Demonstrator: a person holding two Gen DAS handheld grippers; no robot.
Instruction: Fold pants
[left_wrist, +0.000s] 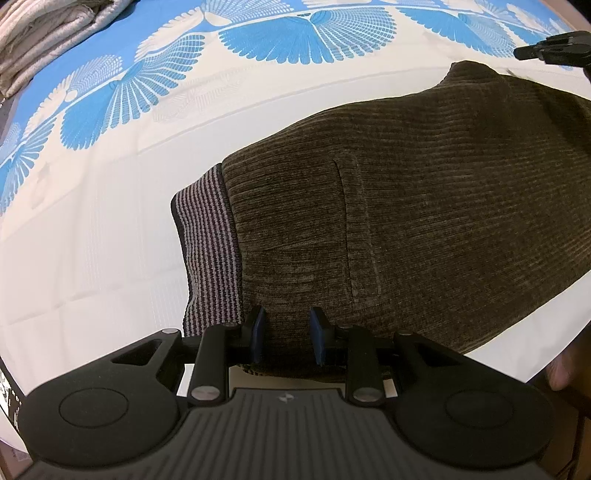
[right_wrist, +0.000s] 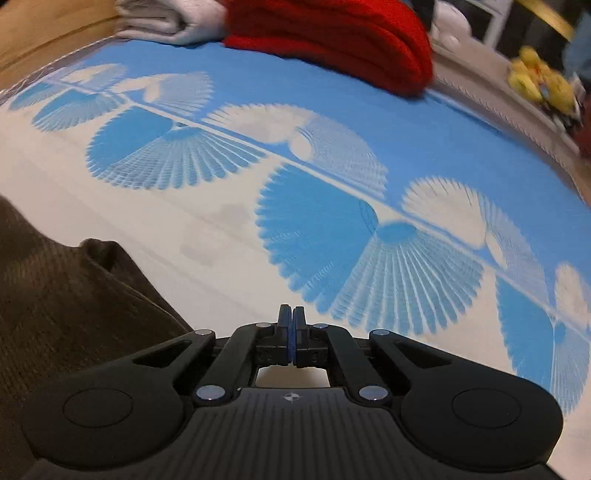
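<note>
In the left view the left gripper (left_wrist: 286, 339) stands released over the near edge of the brown pants (left_wrist: 424, 221), lying folded on the bed (left_wrist: 92, 240), so it probably must grasp next, while in the right view the right gripper (right_wrist: 291, 332) is clenched on nothing above the blue-patterned sheet, pants at its left, red cloth (right_wrist: 332, 40) behind.

A white bedsheet (right_wrist: 221, 236) printed with blue fan shapes covers the bed. At its far edge lie folded pale grey linens (right_wrist: 166, 18), with a folded red blanket (right_wrist: 332, 40) touching their right side. Blurred yellow objects (right_wrist: 539, 81) sit far right.
</note>
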